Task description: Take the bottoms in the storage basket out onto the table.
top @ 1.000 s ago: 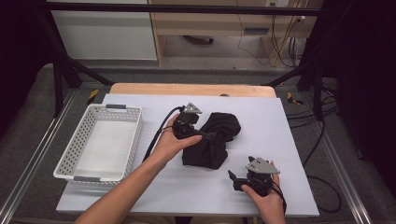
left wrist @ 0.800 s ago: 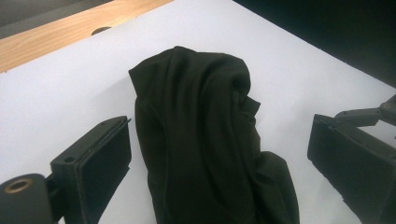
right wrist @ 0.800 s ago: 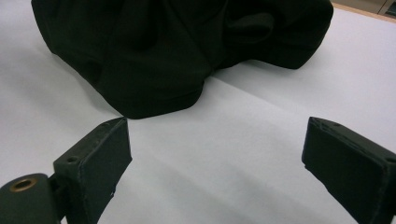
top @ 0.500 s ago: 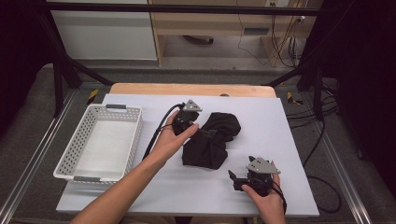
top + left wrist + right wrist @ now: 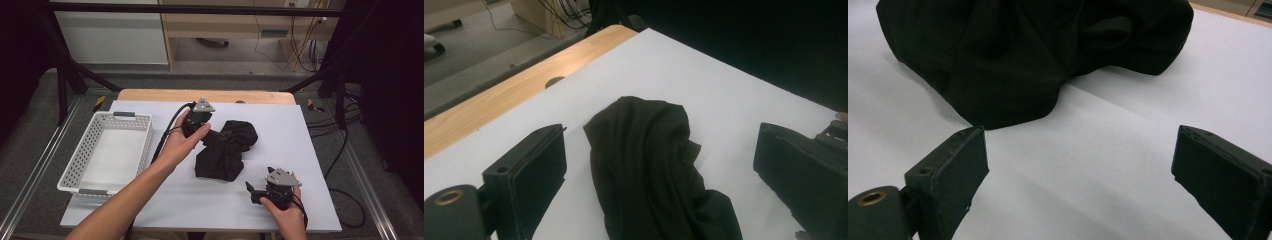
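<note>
Change: over the last second our left gripper [image 5: 212,135] moved a little up and away from us, along the near-left end of the cloth [image 5: 223,149]; the cloth itself did not move, and the right gripper [image 5: 253,190] stayed in its place.
Meaning: we judge that the grasp is not made yet; the left side is only lining up on the cloth.
Left gripper: wide open, holding nothing; in the left gripper view the cloth [image 5: 649,170] lies between the two jaws and runs forward from them.
Right gripper: wide open too, empty; in the right gripper view the cloth [image 5: 1033,50] is ahead of the jaws, apart from them, with bare table between.
Cloth: a crumpled black heap about in the middle of the table [image 5: 310,165], right of the basket [image 5: 142,137].
Edges: the cloth is well apart from every table edge; the right gripper sits near the front edge.
Open room: we have free white surface right of the cloth and behind it; the basket stands empty at the left.
</note>
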